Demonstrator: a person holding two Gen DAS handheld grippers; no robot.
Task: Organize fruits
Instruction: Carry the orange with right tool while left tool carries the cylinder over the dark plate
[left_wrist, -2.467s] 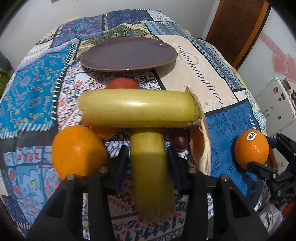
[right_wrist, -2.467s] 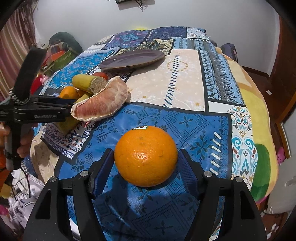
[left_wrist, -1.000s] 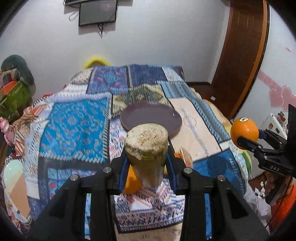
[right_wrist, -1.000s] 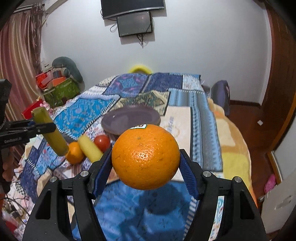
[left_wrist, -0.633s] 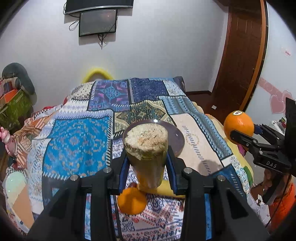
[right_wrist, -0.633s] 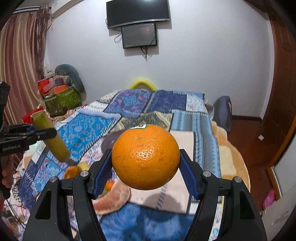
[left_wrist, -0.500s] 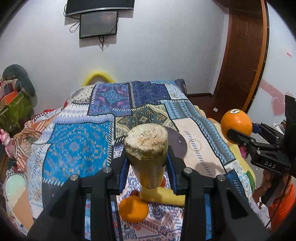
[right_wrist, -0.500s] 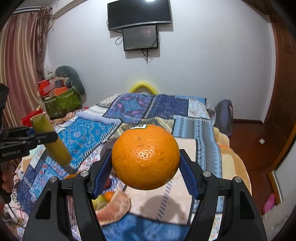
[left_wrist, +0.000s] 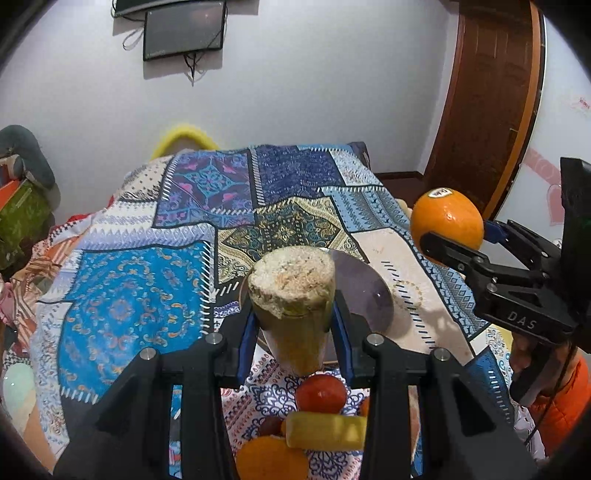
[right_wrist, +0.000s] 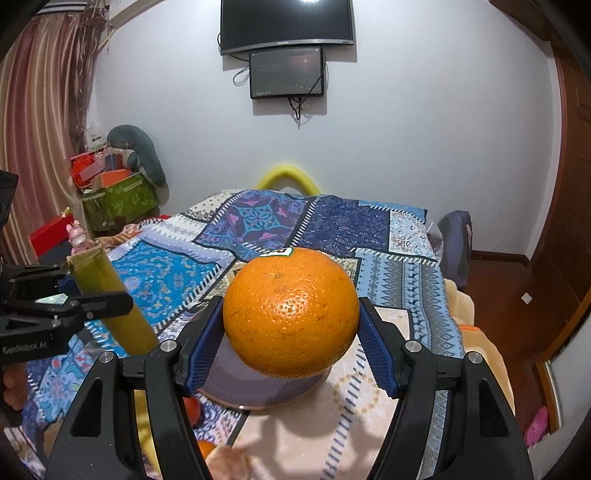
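The round orange fruit with a sticker (right_wrist: 291, 312) sits clamped in our right gripper (right_wrist: 291, 325), directly above the near rim of the dull purple plate (right_wrist: 258, 391). Our left gripper (left_wrist: 293, 325) is clamped on a yellow-green cut stalk piece (left_wrist: 293, 295), long axis pointing forward, and the plate lies just beyond it.

Wall: plain white, filling the upper half of both views.
Screens: a dark television (right_wrist: 286, 24) with a smaller screen (right_wrist: 287, 72) below it, top centre, cables hanging.
Curtain: striped brownish curtain (right_wrist: 38, 122), upper left of the right wrist view.
Door: brown wooden door (left_wrist: 491, 96), upper right of the left wrist view.
Bed: patchwork quilt (left_wrist: 140, 295) across the middle.
Floor: dark red-brown floor (right_wrist: 495, 280), right.
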